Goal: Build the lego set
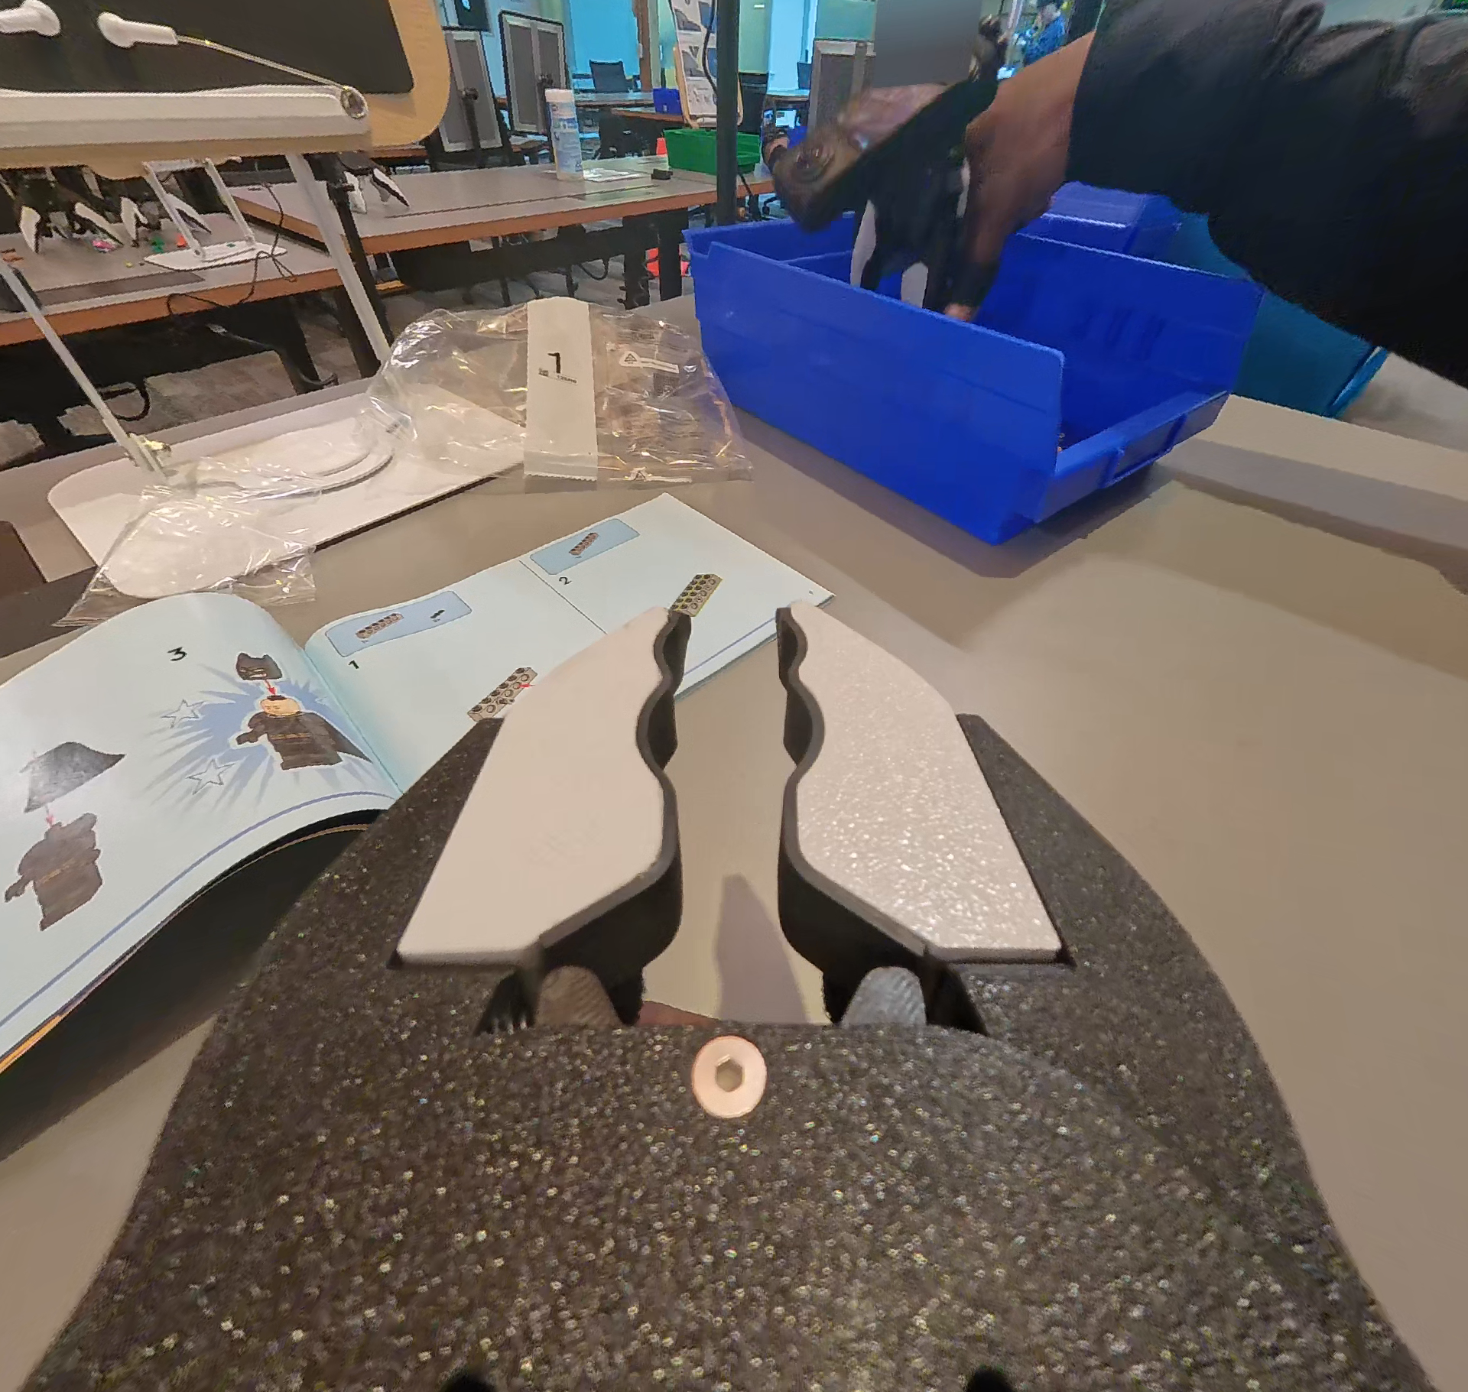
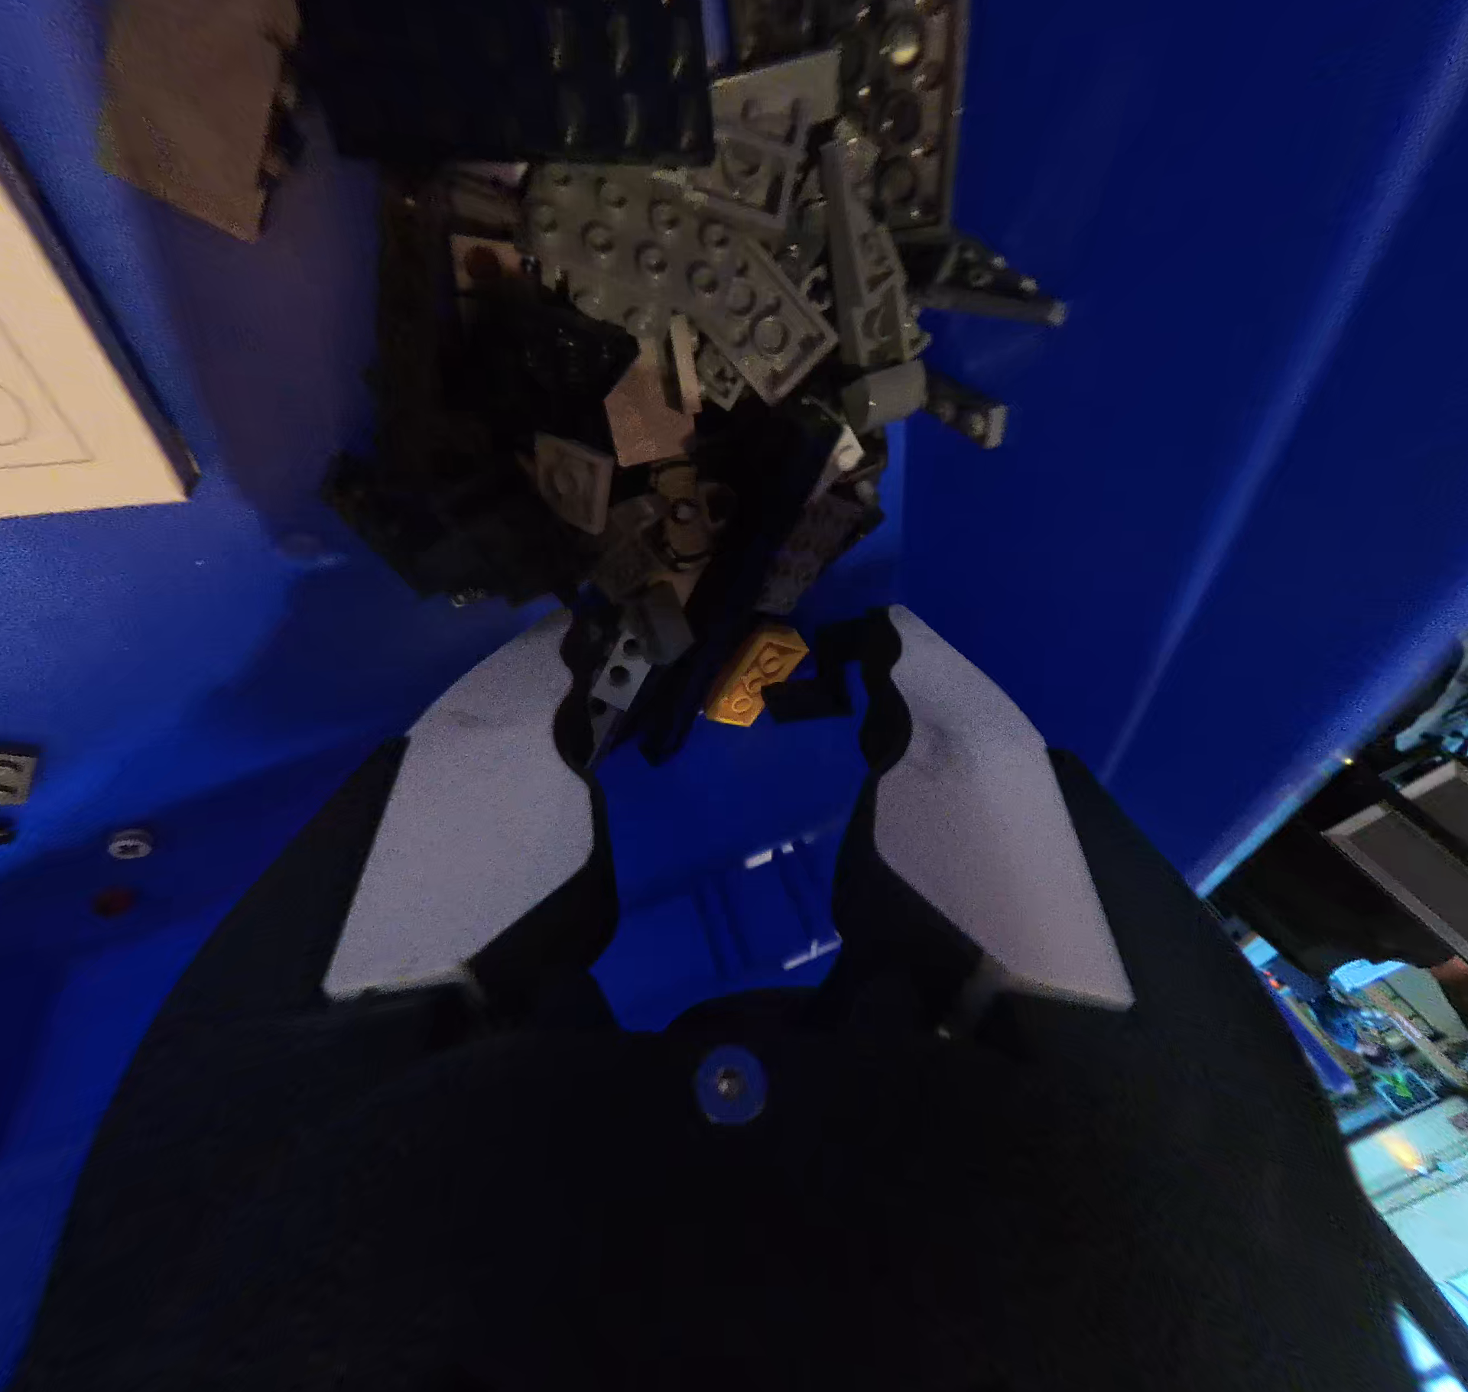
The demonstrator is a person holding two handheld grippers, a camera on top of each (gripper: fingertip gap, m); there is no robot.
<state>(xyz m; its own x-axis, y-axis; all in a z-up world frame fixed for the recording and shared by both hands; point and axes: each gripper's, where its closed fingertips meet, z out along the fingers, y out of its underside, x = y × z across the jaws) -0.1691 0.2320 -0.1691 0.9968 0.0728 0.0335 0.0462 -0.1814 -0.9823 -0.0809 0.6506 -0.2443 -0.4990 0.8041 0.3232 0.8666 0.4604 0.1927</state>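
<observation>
My left gripper (image 1: 727,623) is open and empty, held low over the grey table (image 1: 1112,718) at the right edge of an open instruction booklet (image 1: 238,718). My right gripper (image 2: 727,639) is open wide inside a blue bin (image 2: 1191,321), with its tips at the near edge of a pile of dark grey and black bricks (image 2: 675,282). A small yellow piece (image 2: 755,679) lies between the fingers without touching either pad. A grey beam with holes (image 2: 620,679) lies by the left finger, and a black piece (image 2: 818,687) by the right. The left wrist view shows that gripper (image 1: 890,242) dipping into the bin (image 1: 913,377).
Empty clear plastic bags (image 1: 635,393) lie behind the booklet. A white stand base (image 1: 238,496) sits at the left with its arm rising overhead. A person's dark sleeve (image 1: 1271,162) reaches over the bin. Other desks stand behind. My hands' fingertips stand some 45 cm from each other.
</observation>
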